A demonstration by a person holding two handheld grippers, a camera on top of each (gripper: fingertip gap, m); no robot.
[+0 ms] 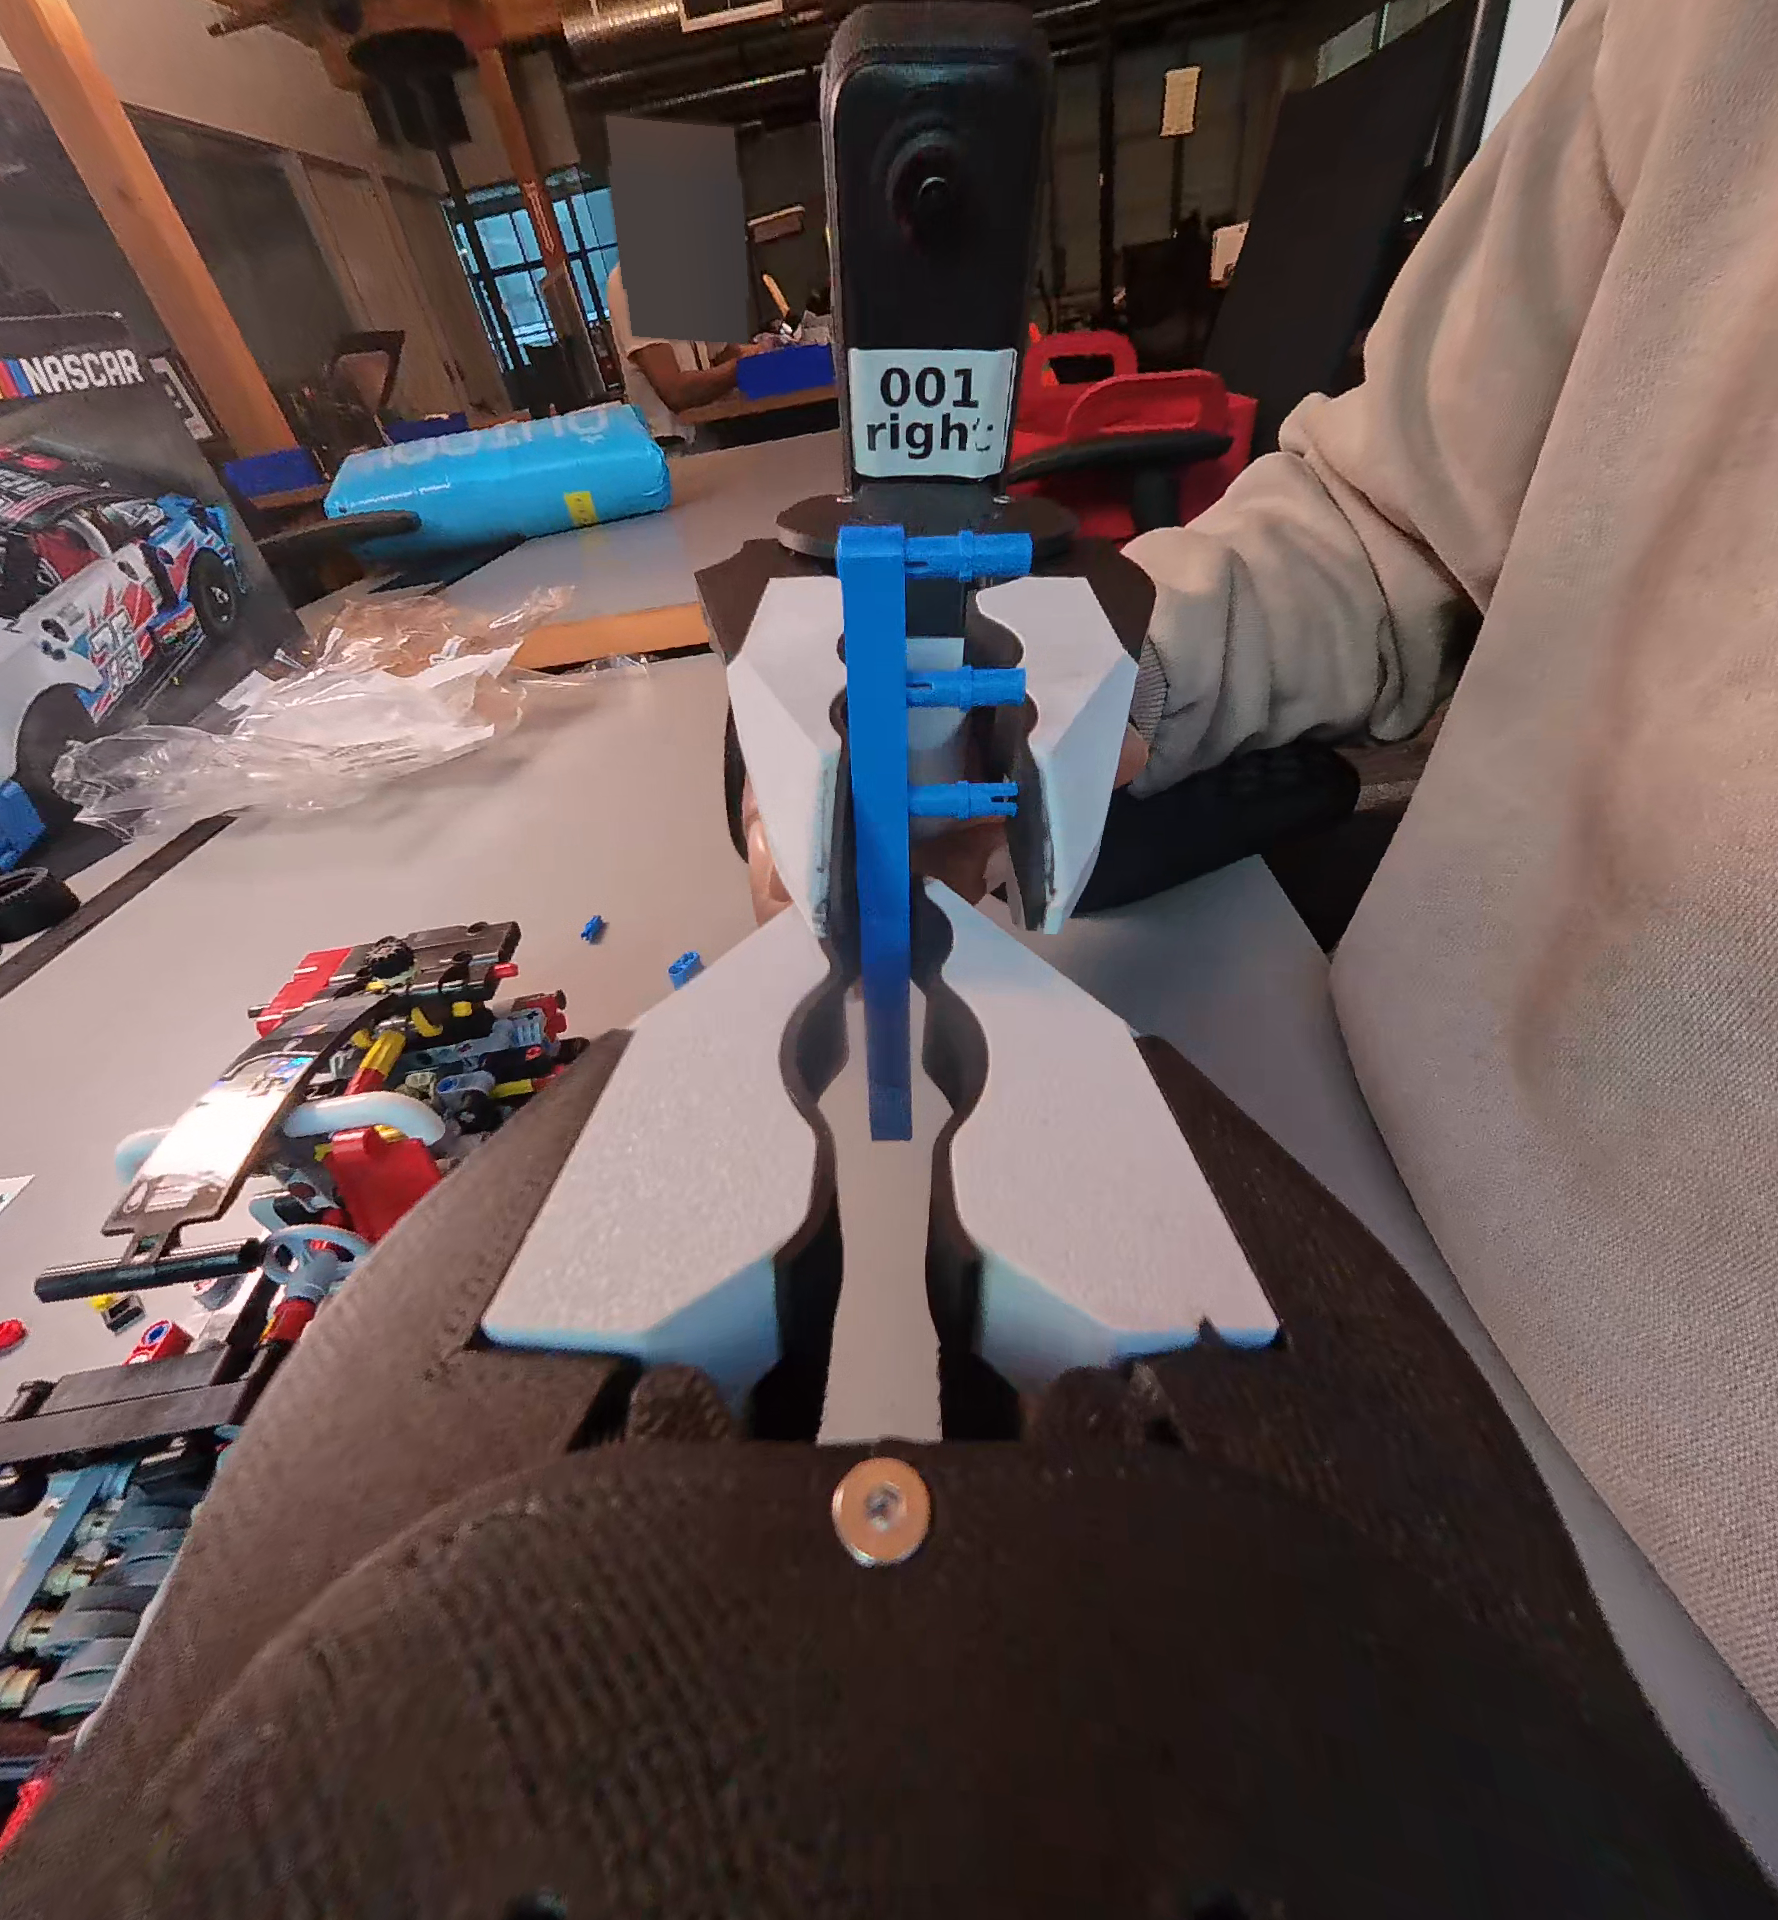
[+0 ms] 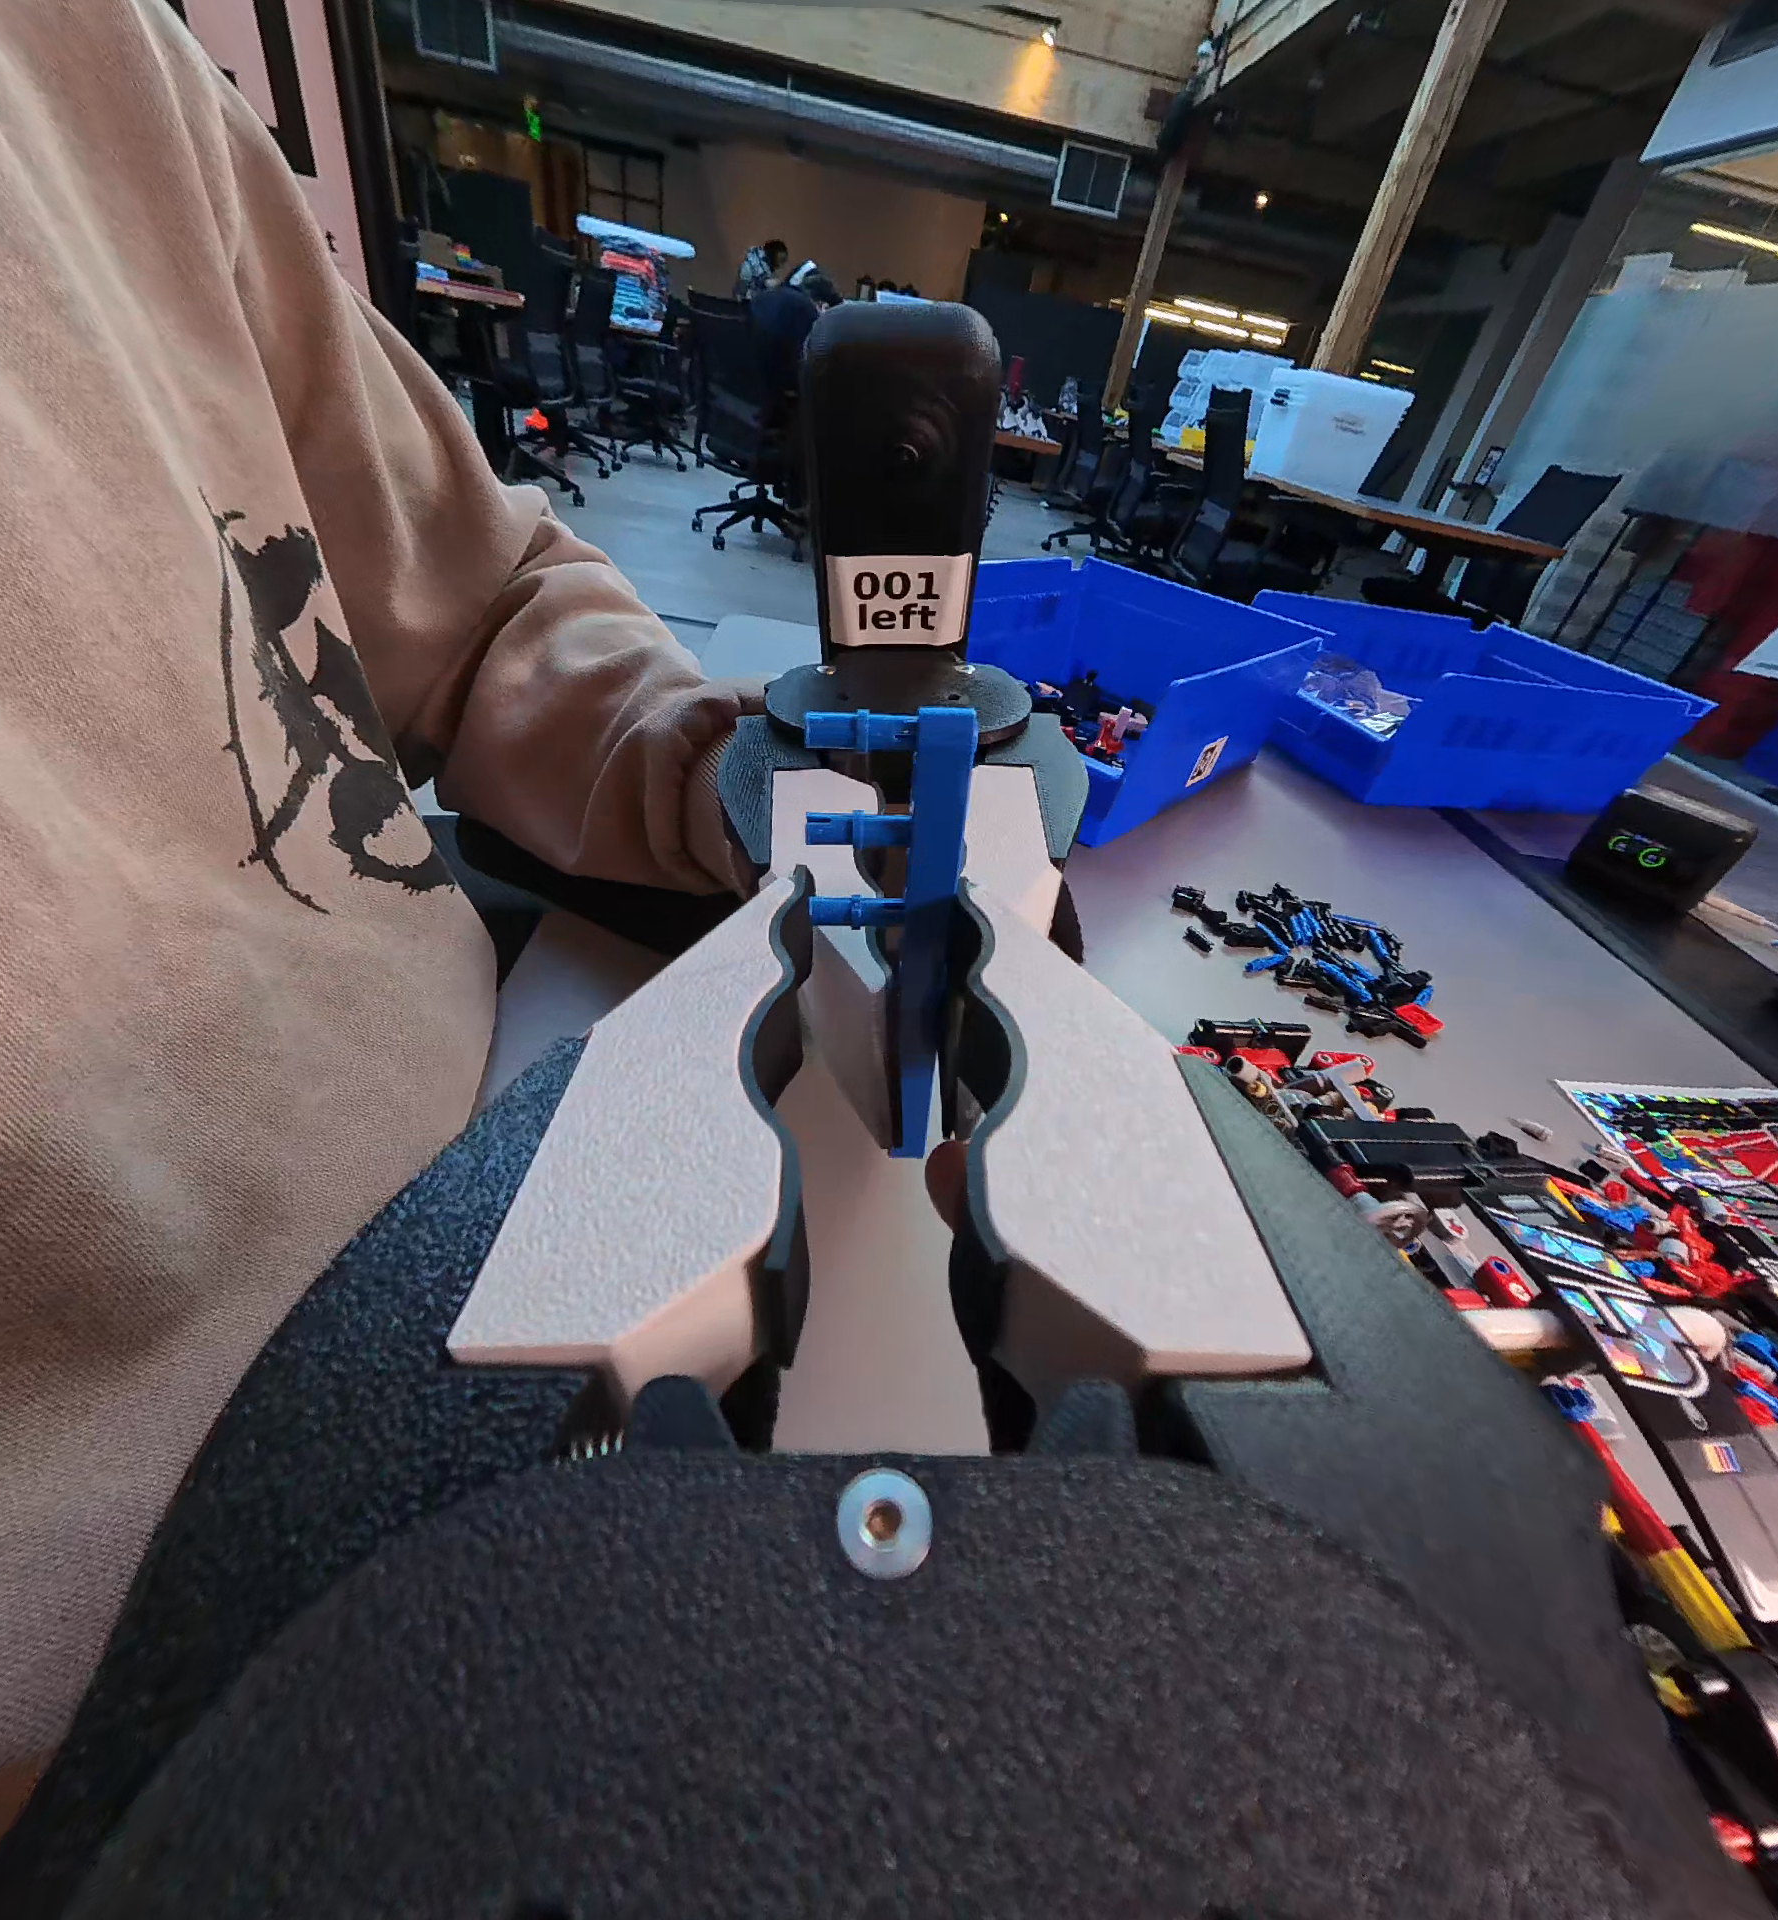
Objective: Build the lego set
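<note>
Together, both jaws around blue beam (image 1: 883,883).

Each tongs unit, left tongs (image 1: 880,1023) and right tongs (image 2: 880,1023), has a black, coarse-textured printed body, two pale angular fingers (image 1: 677,1164) with wavy black inner edges, and one silver screw (image 1: 881,1509) set centrally. A black camera housing (image 2: 900,457) bearing a white label stands on each unit. The operator wears a beige long-sleeved sweatshirt (image 2: 137,727) with a black print.

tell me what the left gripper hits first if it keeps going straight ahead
The blue beam already sits between the left gripper tips. Pushed on, it would likely meet the right gripper facing it, close behind the beam; exact depth is unclear.
</note>
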